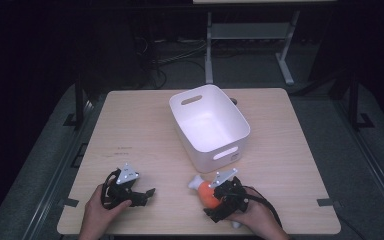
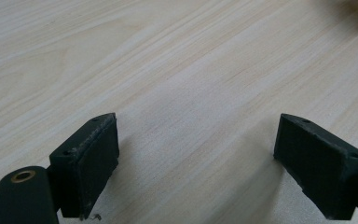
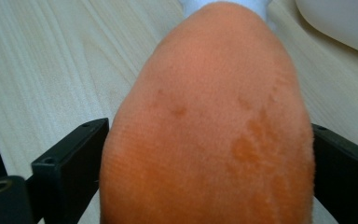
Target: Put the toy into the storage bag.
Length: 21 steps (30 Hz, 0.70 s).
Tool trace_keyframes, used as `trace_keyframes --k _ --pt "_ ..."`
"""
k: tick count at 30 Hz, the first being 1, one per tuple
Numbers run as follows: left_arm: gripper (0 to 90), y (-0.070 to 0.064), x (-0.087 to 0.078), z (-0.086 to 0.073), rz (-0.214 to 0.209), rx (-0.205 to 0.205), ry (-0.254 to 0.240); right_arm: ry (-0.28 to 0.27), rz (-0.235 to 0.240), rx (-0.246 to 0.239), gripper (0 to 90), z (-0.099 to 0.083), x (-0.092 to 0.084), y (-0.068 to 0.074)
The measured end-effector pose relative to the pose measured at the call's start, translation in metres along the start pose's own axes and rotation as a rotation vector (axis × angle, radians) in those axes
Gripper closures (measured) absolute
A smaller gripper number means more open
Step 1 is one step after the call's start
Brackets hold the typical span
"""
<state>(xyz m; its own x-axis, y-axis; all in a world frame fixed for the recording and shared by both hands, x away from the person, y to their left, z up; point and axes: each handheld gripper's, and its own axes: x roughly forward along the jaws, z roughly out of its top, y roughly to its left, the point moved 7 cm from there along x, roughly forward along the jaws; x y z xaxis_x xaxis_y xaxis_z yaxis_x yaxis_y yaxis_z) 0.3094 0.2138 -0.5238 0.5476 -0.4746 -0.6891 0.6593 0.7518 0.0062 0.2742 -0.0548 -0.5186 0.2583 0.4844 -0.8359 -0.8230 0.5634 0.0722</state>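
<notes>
Light wood bench (image 1: pixel 145 125), dark floor around it. White plastic bin (image 1: pixel 209 126) with cut-out handles sits at the middle of the bench, a bit toward the far edge, turned at an angle; inside looks empty.

Left tongs (image 1: pixel 147 196) near the near-left corner of the bench, held in the person's left hand (image 1: pixel 98 210), grey three-cornered plate on top. In the left gripper view the tongs (image 2: pixel 196 158) have jaws wide apart, only bare wood grain between them, low over the bench surface.

Right tongs (image 1: pixel 211 196) close to the near edge, right of centre, held in the right hand (image 1: pixel 254 216). They are clamped on an orange plush toy (image 1: pixel 209 194) with a white end (image 1: pixel 195 182) that points toward the bin. The toy lies just in front of the bin's near corner, apart from it. In the right gripper view the orange plush toy (image 3: pixel 209 130) bulges between the two black jaws, fabric pressed against both pads, white tip at the top, a piece of the bin (image 3: pixel 340 23) at the upper right. Cannot tell whether the toy rests on the bench or is lifted slightly.

A black cable loops from each gripper toward the near edge.
</notes>
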Motion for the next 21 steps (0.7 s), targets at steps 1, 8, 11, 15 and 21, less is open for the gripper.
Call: trace_keyframes --k 1,8,11,15,21 --pt "13.0 0.0 0.0 0.0 0.0 0.001 0.0 -0.004 -0.007 -0.003 13.2 0.0 -0.001 0.0" --pt "13.0 0.0 0.0 0.0 0.0 0.001 0.001 -0.009 -0.002 -0.001 15.9 0.0 -0.002 0.0" --pt "13.0 0.0 0.0 0.0 0.0 0.002 0.0 -0.012 0.007 -0.001 17.9 0.0 -0.003 -0.001" --pt "13.0 0.0 0.0 0.0 0.0 0.001 0.001 -0.015 0.001 -0.003 18.5 0.0 -0.004 -0.002" --pt "13.0 0.0 0.0 0.0 0.0 0.0 0.0 -0.027 -0.005 0.005 18.7 -0.002 -0.012 -0.006"
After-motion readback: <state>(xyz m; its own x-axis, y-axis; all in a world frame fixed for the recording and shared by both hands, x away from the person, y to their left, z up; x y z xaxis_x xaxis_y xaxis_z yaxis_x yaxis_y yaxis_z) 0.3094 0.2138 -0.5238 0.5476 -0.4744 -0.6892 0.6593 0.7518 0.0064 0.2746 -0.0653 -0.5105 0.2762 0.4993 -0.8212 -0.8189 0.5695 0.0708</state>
